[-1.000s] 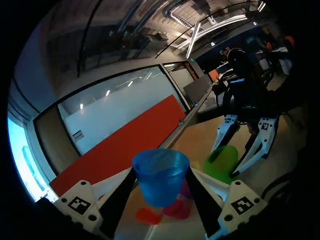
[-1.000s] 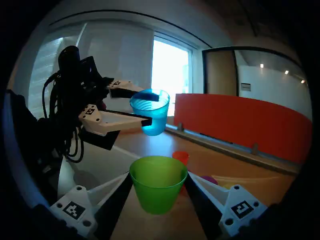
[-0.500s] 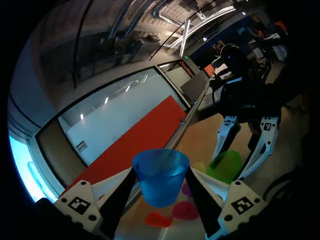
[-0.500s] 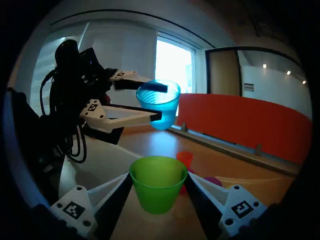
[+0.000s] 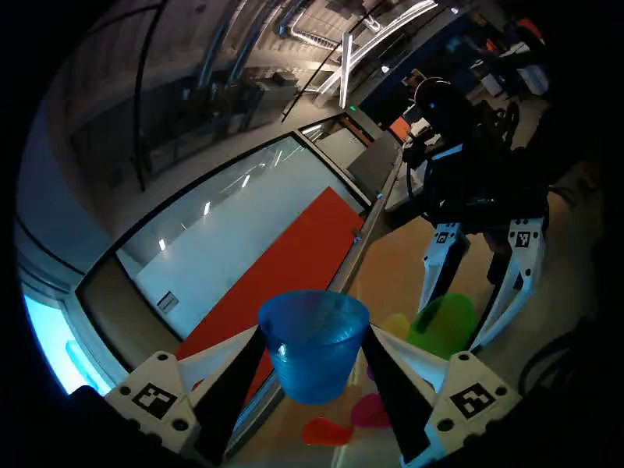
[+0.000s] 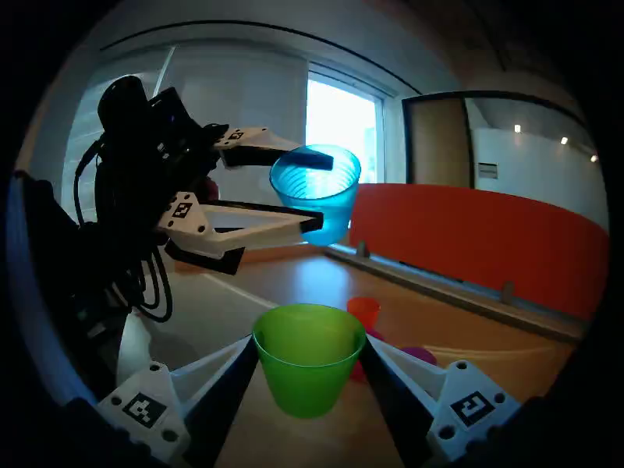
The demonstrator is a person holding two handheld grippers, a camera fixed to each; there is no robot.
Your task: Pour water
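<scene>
My left gripper (image 5: 312,355) is shut on a clear blue cup (image 5: 313,343), held up in the air and tipped sideways. In the right gripper view the same blue cup (image 6: 316,191) hangs tilted, its mouth turned toward the camera, between the left gripper's white fingers (image 6: 257,222). My right gripper (image 6: 310,366) is shut on a green cup (image 6: 309,355), upright, low over the wooden table (image 6: 437,327). The blue cup sits above and a little behind the green one. From the left gripper view the green cup (image 5: 443,324) shows between the right gripper's fingers (image 5: 511,288).
An orange cup (image 6: 363,310) and pink and purple cups (image 6: 417,355) stand on the table behind the green cup; they also appear as an orange cup (image 5: 327,431) and a pink cup (image 5: 373,409) below. A red partition (image 6: 483,234) runs along the table's far side.
The left gripper has lifted the blue cup and carried it toward the green cup, tipping it further. The right gripper and green cup have stayed put.
</scene>
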